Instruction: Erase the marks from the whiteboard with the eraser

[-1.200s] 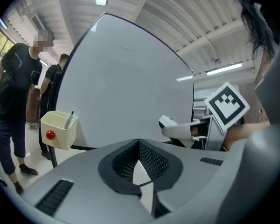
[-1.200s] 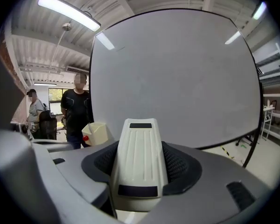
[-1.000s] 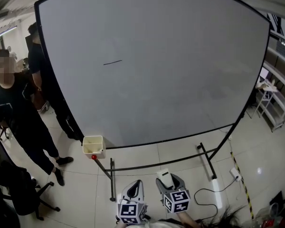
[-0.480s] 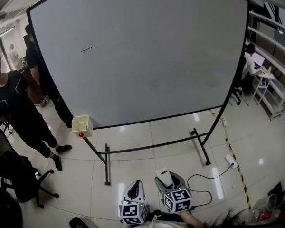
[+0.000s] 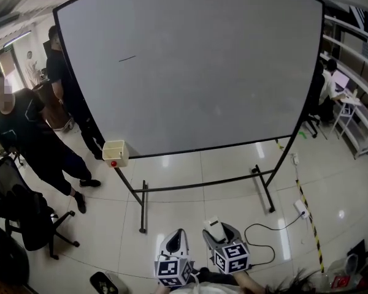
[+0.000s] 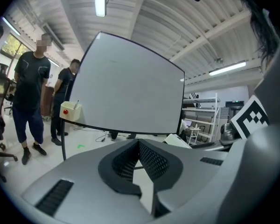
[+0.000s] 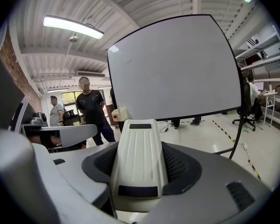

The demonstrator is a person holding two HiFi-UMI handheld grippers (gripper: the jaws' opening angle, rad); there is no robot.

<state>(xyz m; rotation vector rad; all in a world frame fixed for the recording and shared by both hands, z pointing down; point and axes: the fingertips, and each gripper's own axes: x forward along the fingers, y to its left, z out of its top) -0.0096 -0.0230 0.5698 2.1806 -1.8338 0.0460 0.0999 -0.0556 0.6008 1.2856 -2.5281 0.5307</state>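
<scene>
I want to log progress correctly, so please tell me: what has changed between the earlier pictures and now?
In the head view the whiteboard sits higher and looks smaller, with more of its stand showing, so the view has apparently backed away. Nothing was taken or released. The right tool still grips the eraser, the left tool stays shut and empty, and the mark remains.

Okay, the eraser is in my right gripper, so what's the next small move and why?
Probably step closer to the whiteboard and lift the right gripper toward the short dark mark near its upper left. The eraser is clamped in the jaws, but the board stands well off across the floor, seemingly out of reach.
</scene>
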